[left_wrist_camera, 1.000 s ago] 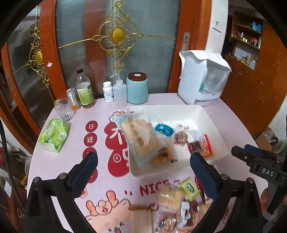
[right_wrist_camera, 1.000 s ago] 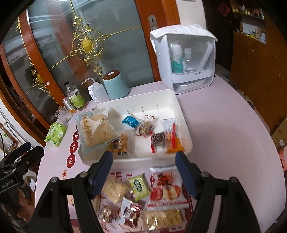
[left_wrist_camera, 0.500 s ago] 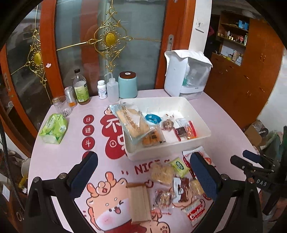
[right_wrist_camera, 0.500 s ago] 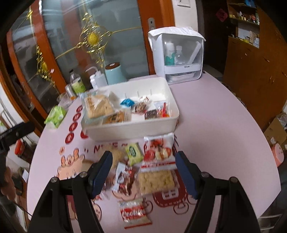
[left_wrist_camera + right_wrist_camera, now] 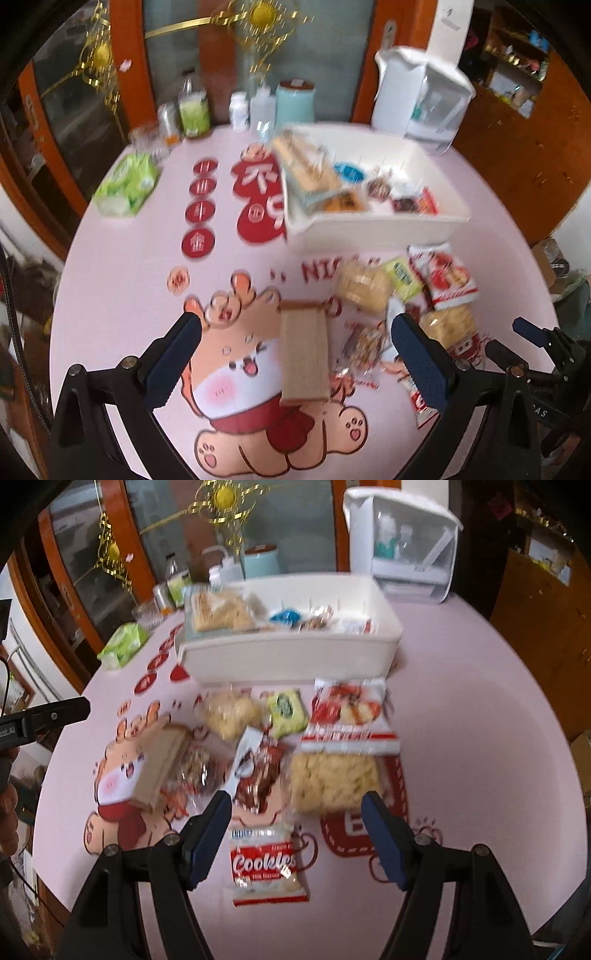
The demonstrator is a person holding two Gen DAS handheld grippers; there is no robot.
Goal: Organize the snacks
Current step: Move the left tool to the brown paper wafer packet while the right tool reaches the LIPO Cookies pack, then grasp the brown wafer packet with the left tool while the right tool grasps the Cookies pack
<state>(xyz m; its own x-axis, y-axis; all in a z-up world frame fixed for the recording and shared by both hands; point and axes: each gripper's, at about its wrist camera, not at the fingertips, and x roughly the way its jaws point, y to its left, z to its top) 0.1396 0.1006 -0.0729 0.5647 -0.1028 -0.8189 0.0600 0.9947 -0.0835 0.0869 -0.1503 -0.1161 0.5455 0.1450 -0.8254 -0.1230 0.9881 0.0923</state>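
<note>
Fingers of the right gripper (image 5: 295, 808) stand spread wide with nothing between them, hovering over the near edge of the pink table (image 5: 480, 738). Just below and between them lies a red-and-white Cookies packet (image 5: 266, 864). Beyond it sits a loose cluster of snacks: a clear bag of yellow puffs (image 5: 334, 775), a dark red wrapper (image 5: 258, 771), a red-and-white packet (image 5: 349, 710), a small green packet (image 5: 287, 712) and a pale round cake (image 5: 231, 712). A tan wafer block (image 5: 303, 352) lies to the left of the cluster, between the left gripper's tips. The left gripper (image 5: 295, 332) is likewise spread and empty. Farther back, the white bin (image 5: 288, 653) already holds several snacks, a large biscuit bag (image 5: 221, 611) at its left end. At the far edge stand a teal canister (image 5: 295, 101), bottles (image 5: 194, 107) and a white dispenser box (image 5: 402, 542); a green tissue pack (image 5: 127, 184) lies far left.
</note>
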